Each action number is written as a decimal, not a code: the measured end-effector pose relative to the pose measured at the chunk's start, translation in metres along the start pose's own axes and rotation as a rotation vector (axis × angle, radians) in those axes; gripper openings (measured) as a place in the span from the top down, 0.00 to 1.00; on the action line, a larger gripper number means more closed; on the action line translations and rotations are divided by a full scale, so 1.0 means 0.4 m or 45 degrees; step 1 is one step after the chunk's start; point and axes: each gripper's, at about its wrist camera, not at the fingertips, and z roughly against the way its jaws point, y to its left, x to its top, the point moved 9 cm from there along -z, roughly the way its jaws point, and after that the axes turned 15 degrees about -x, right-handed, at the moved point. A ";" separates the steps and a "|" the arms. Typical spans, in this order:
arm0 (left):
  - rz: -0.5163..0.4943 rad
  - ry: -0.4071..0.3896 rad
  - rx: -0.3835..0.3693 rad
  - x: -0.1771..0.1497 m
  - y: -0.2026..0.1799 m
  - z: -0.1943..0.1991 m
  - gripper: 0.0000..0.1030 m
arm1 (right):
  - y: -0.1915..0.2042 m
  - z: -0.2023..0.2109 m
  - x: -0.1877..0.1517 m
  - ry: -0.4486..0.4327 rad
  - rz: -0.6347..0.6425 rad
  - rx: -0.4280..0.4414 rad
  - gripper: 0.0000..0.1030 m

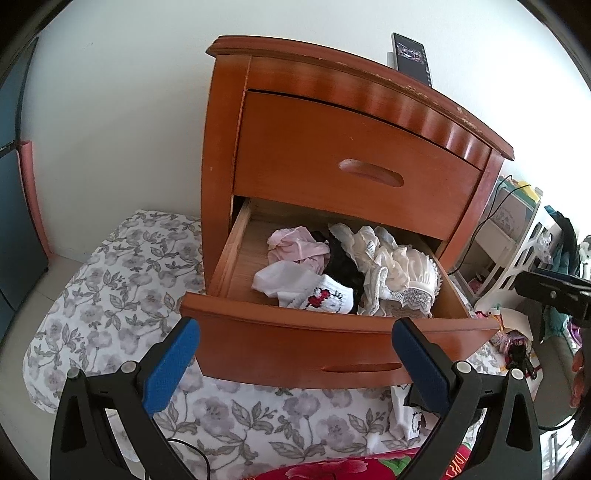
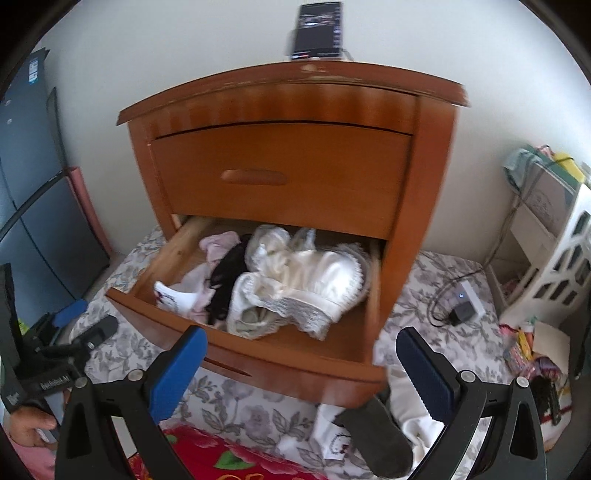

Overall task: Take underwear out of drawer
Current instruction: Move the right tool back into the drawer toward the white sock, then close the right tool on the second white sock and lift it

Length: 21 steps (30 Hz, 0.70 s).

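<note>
A phone (image 2: 319, 31) is leaning against the wall atop the nightstand (image 2: 291, 88). A charger (image 2: 466, 306) is lying on the floral sheet (image 1: 110, 280), beside a white shelf (image 2: 557, 266).

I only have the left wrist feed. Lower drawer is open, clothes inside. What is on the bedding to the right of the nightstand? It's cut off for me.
Observer: The right wrist view shows a white charger box with a black plug and coiled cable on the floral bedding.
Operator: Are the right gripper's jaws open?
Observer: Yes, the right gripper is open and empty, in front of the lower drawer.
Operator: What lies nearest it in the drawer?
Observer: A white lace-trimmed bra, at the drawer's right side.
</note>
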 end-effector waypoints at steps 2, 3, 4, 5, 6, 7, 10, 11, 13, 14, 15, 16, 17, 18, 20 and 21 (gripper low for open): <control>0.009 -0.003 0.000 -0.001 0.010 0.001 0.00 | 0.027 -0.003 0.010 0.004 0.014 0.024 0.00; 0.010 -0.006 0.002 -0.002 0.016 0.002 0.00 | 0.042 -0.006 0.015 0.005 0.024 0.033 0.00; 0.011 -0.009 0.005 -0.003 0.022 0.004 0.00 | 0.059 -0.009 0.020 0.006 0.038 0.039 0.00; 0.012 -0.010 0.010 -0.004 0.027 0.004 0.00 | 0.074 -0.013 0.025 0.009 0.049 0.047 0.00; 0.014 -0.010 0.015 -0.005 0.032 0.004 0.00 | 0.089 -0.018 0.028 0.012 0.060 0.052 0.00; 0.015 -0.011 0.017 -0.005 0.036 0.004 0.00 | 0.109 -0.024 0.033 0.015 0.074 0.063 0.00; 0.013 -0.015 0.022 -0.008 0.051 0.002 0.00 | 0.159 -0.043 0.043 0.030 0.110 0.088 0.00; 0.011 -0.015 0.024 -0.010 0.054 0.001 0.00 | 0.173 -0.048 0.045 0.034 0.118 0.098 0.00; 0.010 -0.011 0.030 -0.013 0.061 -0.003 0.00 | 0.213 -0.065 0.049 0.059 0.124 0.149 0.00; 0.013 -0.009 0.033 -0.015 0.065 -0.005 0.00 | 0.227 -0.074 0.049 0.074 0.121 0.169 0.00; 0.017 -0.009 0.033 -0.017 0.070 -0.008 0.00 | 0.241 -0.082 0.048 0.090 0.118 0.183 0.00; 0.018 -0.010 0.032 -0.018 0.073 -0.009 0.00 | 0.257 -0.093 0.047 0.109 0.118 0.198 0.00; 0.019 -0.007 0.033 -0.020 0.077 -0.012 0.00 | 0.272 -0.103 0.046 0.123 0.122 0.210 0.00; 0.020 -0.007 0.035 -0.021 0.082 -0.014 0.00 | 0.288 -0.115 0.045 0.138 0.129 0.218 0.00; 0.027 -0.008 0.037 -0.023 0.091 -0.016 0.00 | 0.312 -0.137 0.040 0.169 0.142 0.223 0.00; 0.030 -0.007 0.037 -0.024 0.096 -0.018 0.00 | 0.322 -0.148 0.038 0.183 0.146 0.226 0.00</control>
